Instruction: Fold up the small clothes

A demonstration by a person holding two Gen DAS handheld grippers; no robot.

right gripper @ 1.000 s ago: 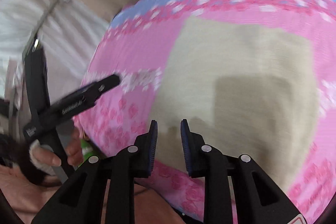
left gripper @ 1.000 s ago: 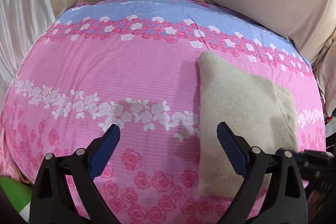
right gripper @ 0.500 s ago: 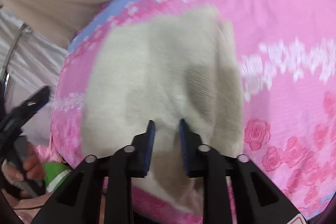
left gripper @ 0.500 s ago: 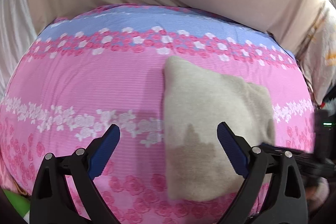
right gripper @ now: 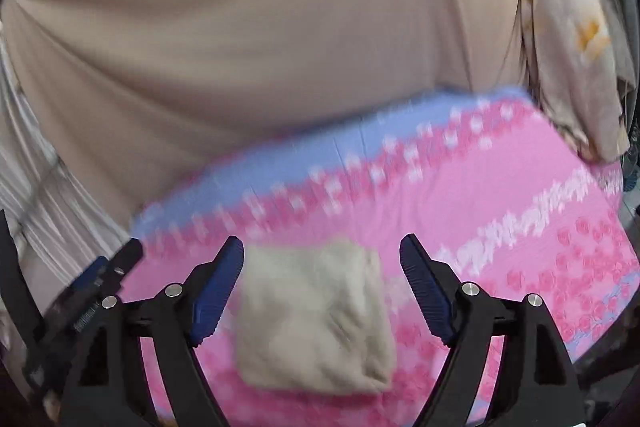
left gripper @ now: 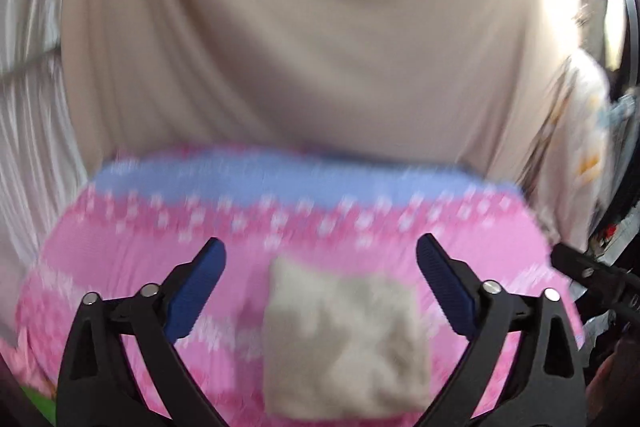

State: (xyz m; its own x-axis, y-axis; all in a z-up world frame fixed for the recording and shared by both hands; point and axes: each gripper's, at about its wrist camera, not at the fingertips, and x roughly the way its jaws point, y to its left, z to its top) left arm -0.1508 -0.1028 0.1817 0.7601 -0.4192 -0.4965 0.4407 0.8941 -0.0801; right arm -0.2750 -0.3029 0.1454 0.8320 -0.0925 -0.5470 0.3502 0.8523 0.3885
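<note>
Folded beige knit garment [left gripper: 344,343] on pink floral bedsheet [left gripper: 120,259]: soft, light, limp. My left fingers [left gripper: 444,291] and right fingers [right gripper: 424,287] spread, empty. Take hold at edge.

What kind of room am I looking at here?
Probably a bedroom at home: a pink floral bedsheet covers a bed-like surface, a beige curtain hangs behind it, and a folded beige cloth lies on the sheet.
</note>
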